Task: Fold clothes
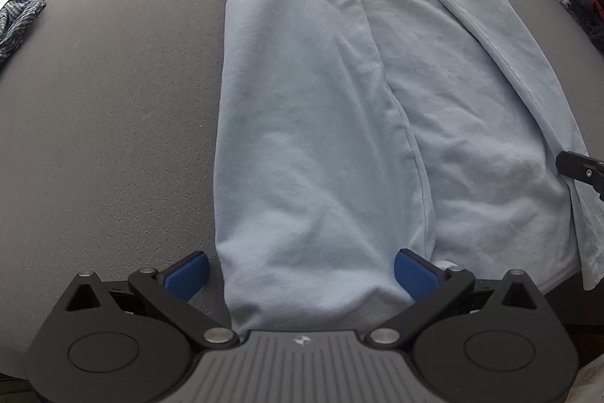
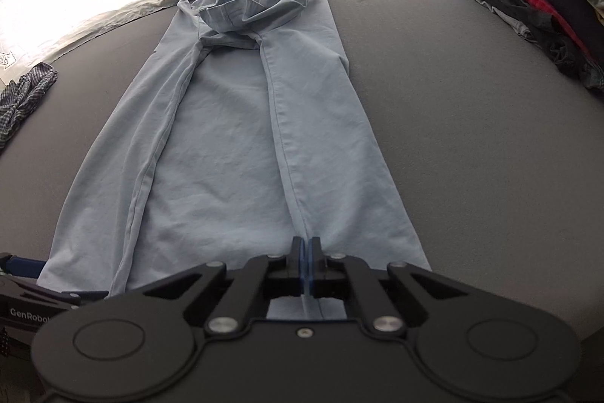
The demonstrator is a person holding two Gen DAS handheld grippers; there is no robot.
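pinching the near hem of the pale blue shirt (image 2: 241, 146), the right gripper (image 2: 305, 252) has its jaws clamped on a fold of cloth, likely to lift it; the left gripper (image 1: 300, 274) straddles the other hem corner, jaws wide, on the grey bed (image 1: 113, 123).

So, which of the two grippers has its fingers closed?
The right gripper: its blue fingers meet on a seam of the light blue garment. The left gripper has its fingers wide apart around the garment's near end.
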